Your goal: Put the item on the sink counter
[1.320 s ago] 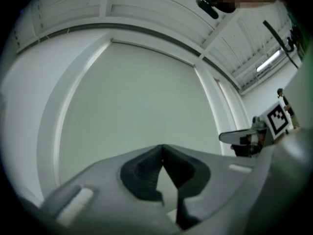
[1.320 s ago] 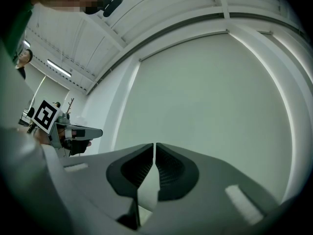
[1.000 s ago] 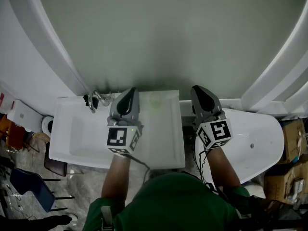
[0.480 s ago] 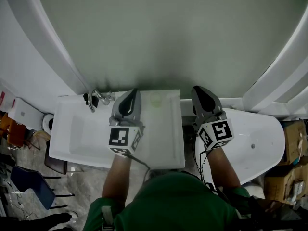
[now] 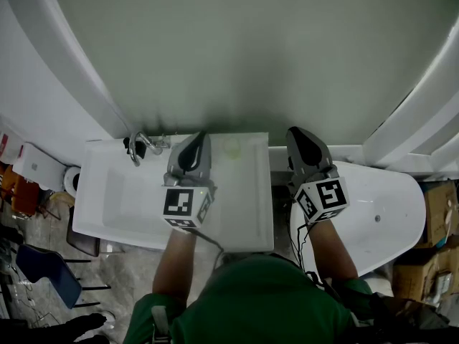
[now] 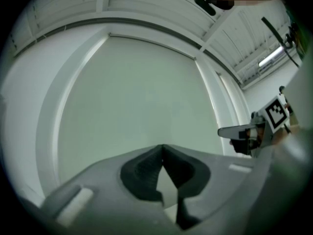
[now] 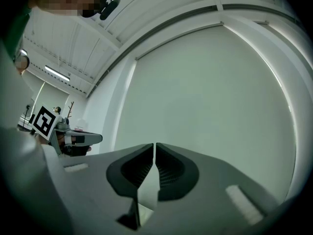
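Observation:
In the head view my left gripper [image 5: 196,137] hangs over the white sink counter [image 5: 247,213], its tips near the back edge. It is shut and holds nothing; in the left gripper view [image 6: 162,147] the tips meet against the pale wall. A faint, pale greenish round item [image 5: 232,147] lies on the counter just right of it; I cannot tell what it is. My right gripper [image 5: 295,132] is held past the sink's right edge, above the bathtub's end. Its jaws [image 7: 154,145] stand together with nothing between them.
A chrome faucet [image 5: 140,147] stands at the basin's back left. A white bathtub [image 5: 380,213] lies to the right, with cardboard boxes [image 5: 439,208] beyond it. A blue chair [image 5: 43,274] and clutter stand on the floor at the left. A grey-green wall panel [image 5: 237,49] lies ahead.

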A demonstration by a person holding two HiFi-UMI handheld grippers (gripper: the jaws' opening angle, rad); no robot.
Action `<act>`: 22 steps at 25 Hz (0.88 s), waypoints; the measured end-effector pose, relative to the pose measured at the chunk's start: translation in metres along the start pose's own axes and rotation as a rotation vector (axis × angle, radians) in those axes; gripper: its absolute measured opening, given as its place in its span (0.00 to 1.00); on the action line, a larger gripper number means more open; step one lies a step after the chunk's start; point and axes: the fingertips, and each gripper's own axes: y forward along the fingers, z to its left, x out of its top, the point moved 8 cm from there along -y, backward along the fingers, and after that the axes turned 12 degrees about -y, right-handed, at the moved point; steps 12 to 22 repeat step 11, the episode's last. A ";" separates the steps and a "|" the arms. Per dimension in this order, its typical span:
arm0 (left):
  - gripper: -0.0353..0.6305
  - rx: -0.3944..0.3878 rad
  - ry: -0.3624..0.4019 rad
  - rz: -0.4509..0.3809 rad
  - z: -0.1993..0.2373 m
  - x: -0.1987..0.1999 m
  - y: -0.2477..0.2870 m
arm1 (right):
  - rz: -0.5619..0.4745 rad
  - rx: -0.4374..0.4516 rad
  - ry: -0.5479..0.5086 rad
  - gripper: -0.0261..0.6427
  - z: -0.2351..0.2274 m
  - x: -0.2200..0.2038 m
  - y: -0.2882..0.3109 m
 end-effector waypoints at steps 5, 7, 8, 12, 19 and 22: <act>0.05 0.005 0.000 0.013 -0.002 -0.007 0.008 | -0.006 0.001 0.012 0.06 -0.007 -0.007 0.002; 0.05 0.006 0.001 0.014 -0.003 -0.008 0.012 | -0.008 0.002 0.013 0.06 -0.011 -0.008 0.003; 0.05 0.007 0.002 0.015 -0.003 -0.009 0.014 | -0.009 0.004 0.013 0.06 -0.013 -0.009 0.004; 0.05 0.009 0.004 0.019 -0.005 -0.012 0.021 | -0.009 0.006 0.011 0.06 -0.019 -0.013 0.006; 0.05 0.009 0.004 0.019 -0.005 -0.012 0.021 | -0.009 0.006 0.011 0.06 -0.019 -0.013 0.006; 0.05 0.009 0.004 0.019 -0.005 -0.012 0.021 | -0.009 0.006 0.011 0.06 -0.019 -0.013 0.006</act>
